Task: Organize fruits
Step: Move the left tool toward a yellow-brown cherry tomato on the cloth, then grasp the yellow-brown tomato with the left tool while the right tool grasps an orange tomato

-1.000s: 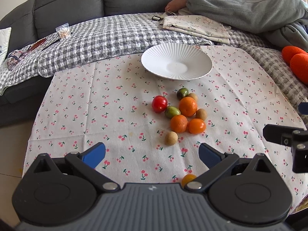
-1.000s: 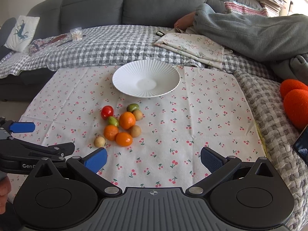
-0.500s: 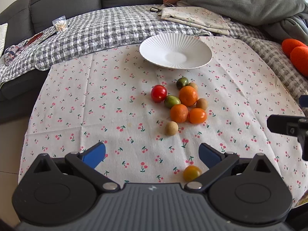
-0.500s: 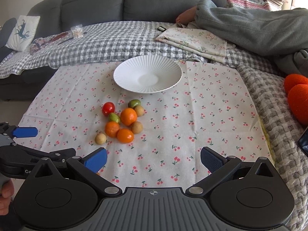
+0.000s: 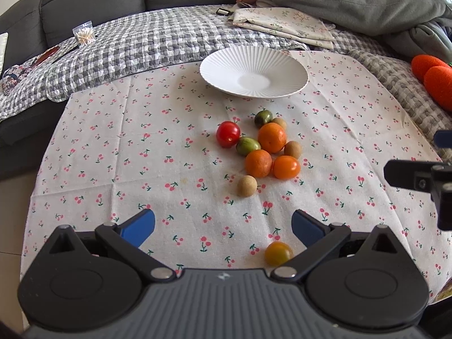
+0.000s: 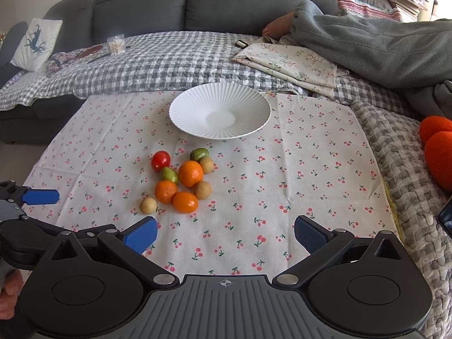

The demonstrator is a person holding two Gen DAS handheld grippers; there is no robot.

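A cluster of small fruits lies on the cherry-print cloth [image 5: 113, 147]: a red tomato [image 5: 228, 134], green ones [image 5: 248, 146], oranges [image 5: 271, 137], brown round fruits [image 5: 247, 186]. The red tomato also shows in the right wrist view [image 6: 160, 160]. An empty white ribbed plate [image 5: 226, 65] stands behind them, also in the right wrist view [image 6: 197, 104]. One yellow-orange tomato [image 5: 278, 253] lies apart, close to my left gripper's right finger. My left gripper [image 5: 223, 224] is open and empty, short of the cluster. My right gripper [image 6: 226, 233] is open and empty, to the right of the fruits.
A grey sofa with a checked quilt [image 6: 169, 56] runs behind the table. Folded floral cloth [image 6: 291, 62] and a grey blanket [image 6: 381, 42] lie at the back right. Orange plush objects [image 6: 438, 147] sit at the right edge. A toothpick box [image 5: 84, 33] is at the back left.
Both grippers have tilted down and moved slightly forward, so the fruits sit nearer. The lone yellow-orange tomato has come fully into the left wrist view. Both grippers stay open.
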